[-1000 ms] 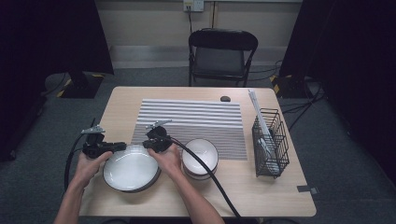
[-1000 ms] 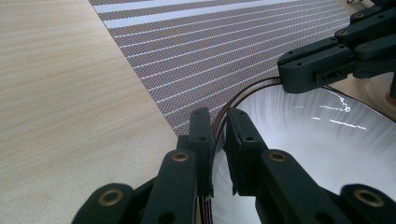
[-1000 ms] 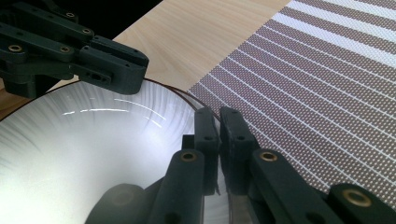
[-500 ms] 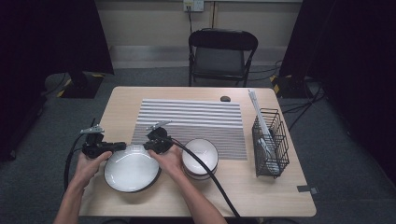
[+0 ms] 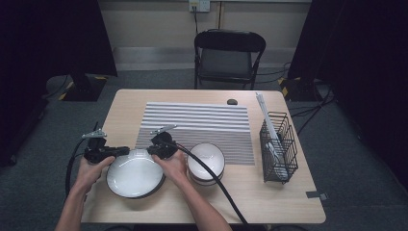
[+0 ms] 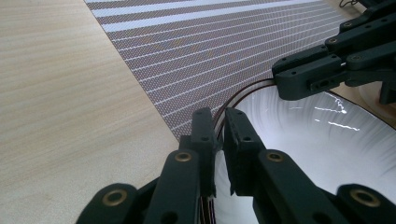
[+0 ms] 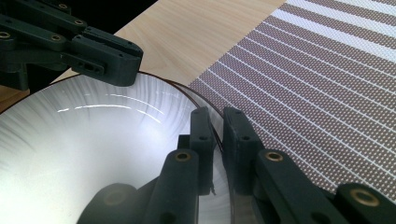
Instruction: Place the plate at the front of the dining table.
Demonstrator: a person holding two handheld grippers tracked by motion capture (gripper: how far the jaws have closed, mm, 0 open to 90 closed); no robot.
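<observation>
A wide shallow bowl [image 5: 134, 174], white inside with a dark rim, is at the table's front left, beside the near left corner of the striped placemat [image 5: 197, 124]. My left gripper [image 5: 115, 152] is shut on the bowl's left rim, and my right gripper [image 5: 155, 150] is shut on its far right rim. In the left gripper view the jaws [image 6: 218, 122] pinch the brown rim edge of the bowl [image 6: 303, 140], with the other gripper [image 6: 327, 70] across it. In the right gripper view my jaws [image 7: 217, 122] clamp the rim of the bowl [image 7: 93, 154] in the same way.
A stack of smaller white bowls [image 5: 206, 162] stands just right of the big bowl. A black wire rack [image 5: 278, 147] holding white utensils sits at the right edge. A small dark object [image 5: 232, 101] lies at the back. A folding chair [image 5: 228, 53] stands beyond the table.
</observation>
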